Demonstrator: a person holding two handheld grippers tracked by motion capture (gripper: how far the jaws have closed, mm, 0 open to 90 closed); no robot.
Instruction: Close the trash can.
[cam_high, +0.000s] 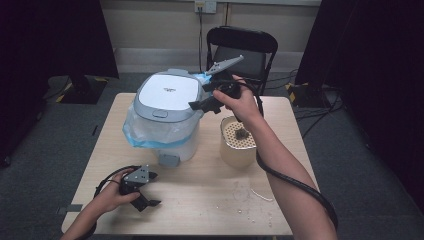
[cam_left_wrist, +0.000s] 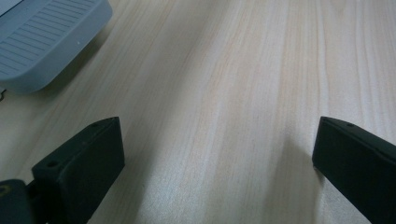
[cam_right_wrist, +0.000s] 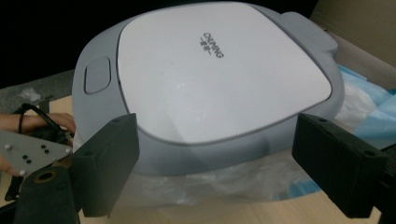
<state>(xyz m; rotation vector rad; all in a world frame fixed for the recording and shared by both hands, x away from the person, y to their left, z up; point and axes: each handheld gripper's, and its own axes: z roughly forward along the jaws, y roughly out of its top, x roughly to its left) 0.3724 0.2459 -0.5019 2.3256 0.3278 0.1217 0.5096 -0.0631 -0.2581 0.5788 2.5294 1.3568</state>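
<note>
A white and grey lidded bin (cam_high: 167, 112), lined with a clear and blue plastic bag (cam_high: 145, 132), is set toward the far left of the light wooden desk (cam_high: 200, 195), with its lid closed and its grey pedal (cam_high: 167, 160) facing the near edge. The right tongs (cam_high: 200, 104) are held in the air at the bin's right side, level with the lid, their jaws spread apart and gripping nothing; in the right gripper view the lid (cam_right_wrist: 210, 70) is seen between and beyond the two black jaws, close but not touched. A cream perforated cylindrical container (cam_high: 239, 142) with something dark inside is placed just to the right of the bin, beneath the right forearm. The left tongs (cam_high: 145, 200) are rested low near the desk's near left corner, well apart from the bin, released and empty; in the left gripper view bare wood grain (cam_left_wrist: 224, 93) is seen between the widely parted jaws, and the ribbed grey pedal (cam_left_wrist: 42, 42) is caught at the upper left. A few small white scraps (cam_high: 250, 197) are scattered on the desk near the right front. A black folding chair (cam_high: 242, 50) is stood behind the desk.
</note>
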